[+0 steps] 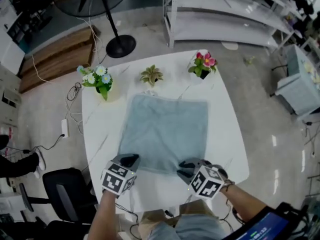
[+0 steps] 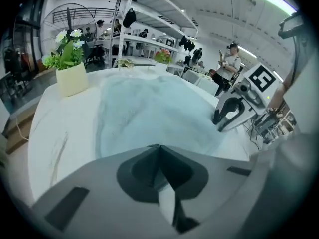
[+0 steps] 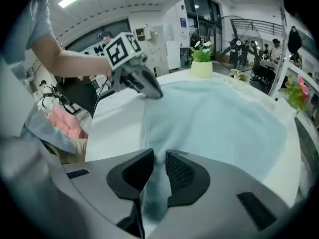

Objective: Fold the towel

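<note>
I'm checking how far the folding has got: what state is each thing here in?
towel: spread flat on the table, not yet folded.
left gripper: jaws together at the towel's near left corner; grip unclear.
right gripper: shut on cloth by the near right corner.
white-flowered plant: upright.
green plant: upright.
pink-flowered plant: upright.

Grey polished floor (image 1: 260,99). White shelving (image 1: 225,19) at 1 o'clock, a fan stand (image 1: 120,46) at 11, wooden boards (image 1: 60,54) at 10, black chair (image 1: 65,191) at 8.
</note>
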`<state>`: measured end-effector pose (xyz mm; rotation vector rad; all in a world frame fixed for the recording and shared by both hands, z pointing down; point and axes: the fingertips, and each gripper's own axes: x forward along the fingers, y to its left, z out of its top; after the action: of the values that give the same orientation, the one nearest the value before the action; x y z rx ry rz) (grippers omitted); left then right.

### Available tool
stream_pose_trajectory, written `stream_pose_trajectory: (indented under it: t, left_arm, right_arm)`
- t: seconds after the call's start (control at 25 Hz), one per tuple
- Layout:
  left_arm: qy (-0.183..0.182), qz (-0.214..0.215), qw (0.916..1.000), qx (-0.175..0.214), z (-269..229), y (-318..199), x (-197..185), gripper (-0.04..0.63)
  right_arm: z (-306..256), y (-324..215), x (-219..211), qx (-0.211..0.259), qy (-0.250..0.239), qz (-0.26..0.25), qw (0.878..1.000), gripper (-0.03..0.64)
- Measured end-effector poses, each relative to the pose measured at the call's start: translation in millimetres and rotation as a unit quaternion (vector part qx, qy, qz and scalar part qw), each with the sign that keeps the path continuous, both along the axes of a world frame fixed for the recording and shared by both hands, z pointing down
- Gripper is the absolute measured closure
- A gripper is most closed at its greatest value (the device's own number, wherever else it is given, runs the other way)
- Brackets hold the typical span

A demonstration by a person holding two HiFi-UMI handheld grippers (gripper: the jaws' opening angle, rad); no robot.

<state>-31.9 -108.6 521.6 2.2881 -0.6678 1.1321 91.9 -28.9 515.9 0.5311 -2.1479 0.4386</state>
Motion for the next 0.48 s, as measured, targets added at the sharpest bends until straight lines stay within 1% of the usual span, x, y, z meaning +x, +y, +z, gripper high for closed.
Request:
stream_pose_trajectory:
  t: [0.12, 0.24, 0.36, 0.4, 0.48]
  left_arm:
    - [-0.011, 0.015, 0.9998, -0.009, -1.6, 16.5, 2.5, 0.586]
    - [0.001, 0.015, 0.9992, -0.037, -4.3, 57.4, 7.9, 0.587]
    - [0.030, -0.006, 0.9976, -0.061, -6.5, 106.2, 24.5, 0.586]
    - [0.040, -0.018, 0.9970, -0.063, -6.0, 117.7, 31.4, 0.586]
    - [0.053, -0.048, 0.9960, -0.054, -3.2, 128.0, 40.4, 0.586]
  right_arm:
    - [6.0, 13.9, 12.5, -0.001, 0.009, 0.001, 1.000, 0.532]
    - [4.6, 31.7, 33.5, -0.017, 0.025, -0.020, 0.999, 0.534]
    - [4.8, 45.3, 64.4, -0.035, 0.042, -0.033, 0.998, 0.534]
    - [5.7, 47.5, 73.8, -0.038, 0.046, -0.033, 0.998, 0.534]
    - [7.8, 49.4, 83.7, -0.040, 0.045, -0.031, 0.998, 0.534]
